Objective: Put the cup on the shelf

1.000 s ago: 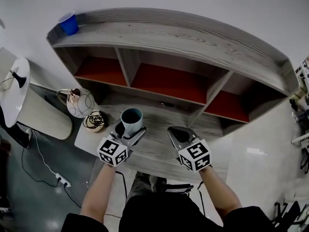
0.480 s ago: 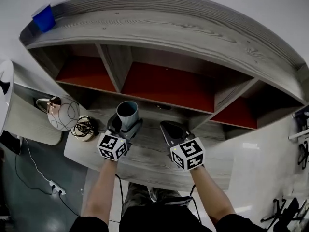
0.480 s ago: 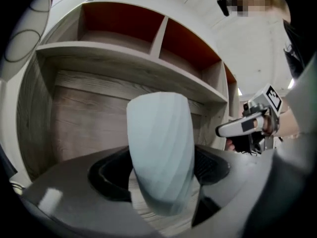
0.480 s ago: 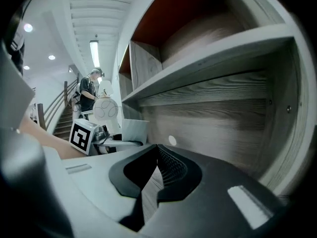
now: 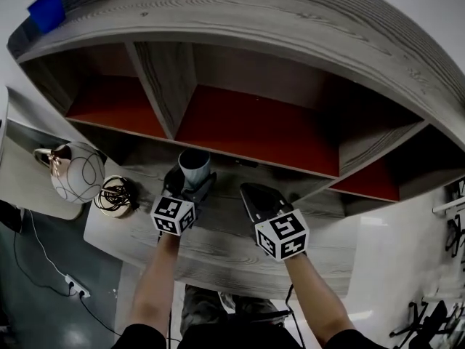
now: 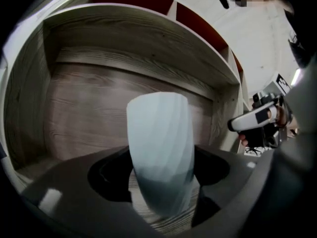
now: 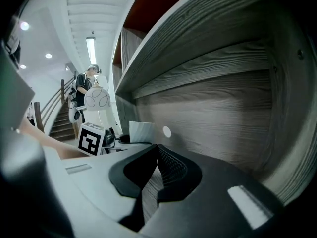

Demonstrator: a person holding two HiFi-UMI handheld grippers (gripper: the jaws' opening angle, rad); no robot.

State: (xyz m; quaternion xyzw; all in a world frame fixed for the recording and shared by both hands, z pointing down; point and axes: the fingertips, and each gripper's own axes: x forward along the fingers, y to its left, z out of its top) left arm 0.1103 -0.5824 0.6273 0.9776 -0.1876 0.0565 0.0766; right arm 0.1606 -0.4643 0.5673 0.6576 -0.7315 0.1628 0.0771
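Observation:
A pale blue ribbed cup [image 5: 194, 165] stands upright in my left gripper [image 5: 190, 186], which is shut on its lower body. The cup is over the grey wooden shelf's bottom board [image 5: 225, 249], at the mouth of the middle bay under the red-backed compartments [image 5: 254, 126]. In the left gripper view the cup [image 6: 159, 148] fills the space between the jaws, with the bay's wood back wall [image 6: 84, 113] behind it. My right gripper [image 5: 256, 195] hovers just right of it, shut and empty. The right gripper view shows its jaws [image 7: 156, 155] closed together, with the cup [image 7: 141, 131] off to the left.
A blue cup [image 5: 45, 8] sits on the shelf's top left corner. Left of the shelf are a wire-globe ornament [image 5: 75, 172], a coil of wire [image 5: 115, 195] and a white side table [image 5: 22, 187]. A power strip [image 5: 73, 286] lies on the floor. A person [image 7: 91, 81] stands by stairs.
The left gripper has carried the cup forward, from above the board's front edge to the mouth of the lower middle bay. The right gripper moved forward alongside it. The shelf looms closer.

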